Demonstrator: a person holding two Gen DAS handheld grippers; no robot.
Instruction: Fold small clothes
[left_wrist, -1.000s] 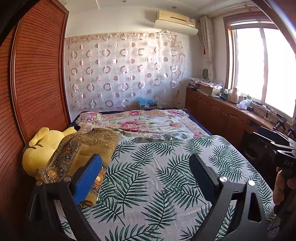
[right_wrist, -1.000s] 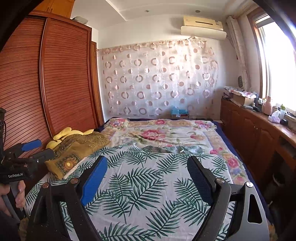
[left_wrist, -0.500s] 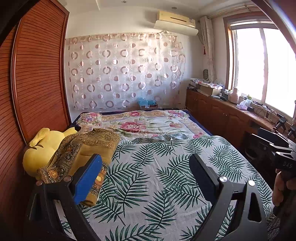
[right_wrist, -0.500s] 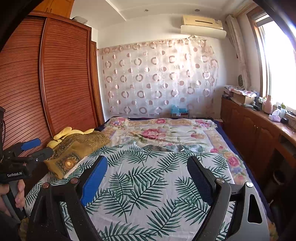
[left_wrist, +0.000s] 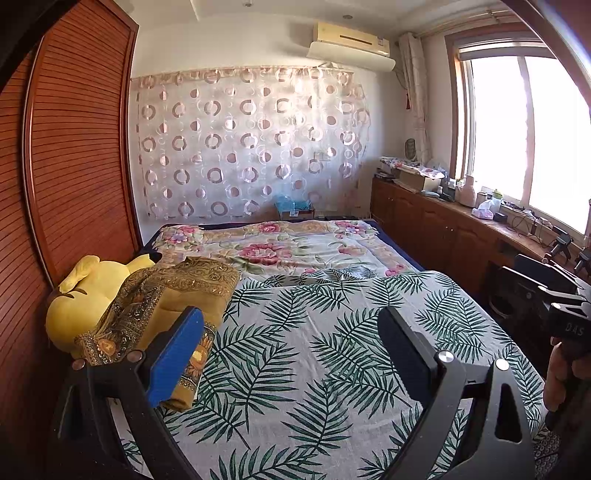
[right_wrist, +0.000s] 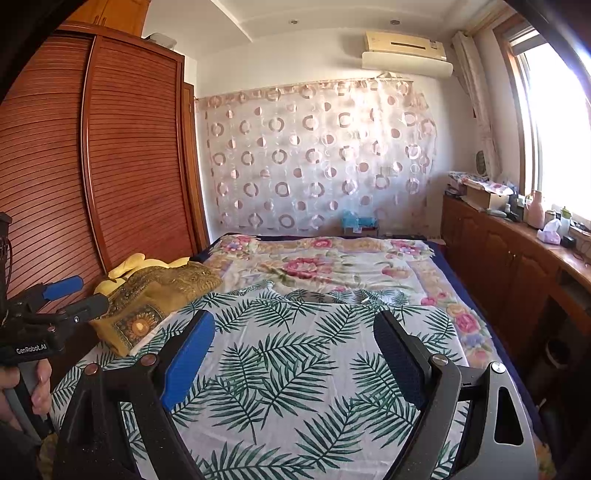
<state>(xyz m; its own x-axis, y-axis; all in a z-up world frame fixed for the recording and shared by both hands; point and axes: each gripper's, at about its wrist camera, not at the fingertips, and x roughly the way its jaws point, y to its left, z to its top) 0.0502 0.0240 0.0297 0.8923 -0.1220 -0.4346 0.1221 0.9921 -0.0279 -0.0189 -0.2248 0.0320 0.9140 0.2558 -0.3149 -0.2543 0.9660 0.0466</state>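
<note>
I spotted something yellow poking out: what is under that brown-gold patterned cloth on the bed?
A yellow plush toy lies partly under the brown-gold cloth, its head and ears showing beside the wardrobe. How much more of it is covered, or what else, cannot be seen.

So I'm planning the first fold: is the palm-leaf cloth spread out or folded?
Spread: the palm-leaf cloth lies flat, one layer, across the bed, untouched by either gripper.

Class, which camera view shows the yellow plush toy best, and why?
The left wrist view: the plush toy shows its rounded body and ear beside the wardrobe, partly under the gold cloth. The right wrist view shows only yellow slivers behind that cloth.
</note>
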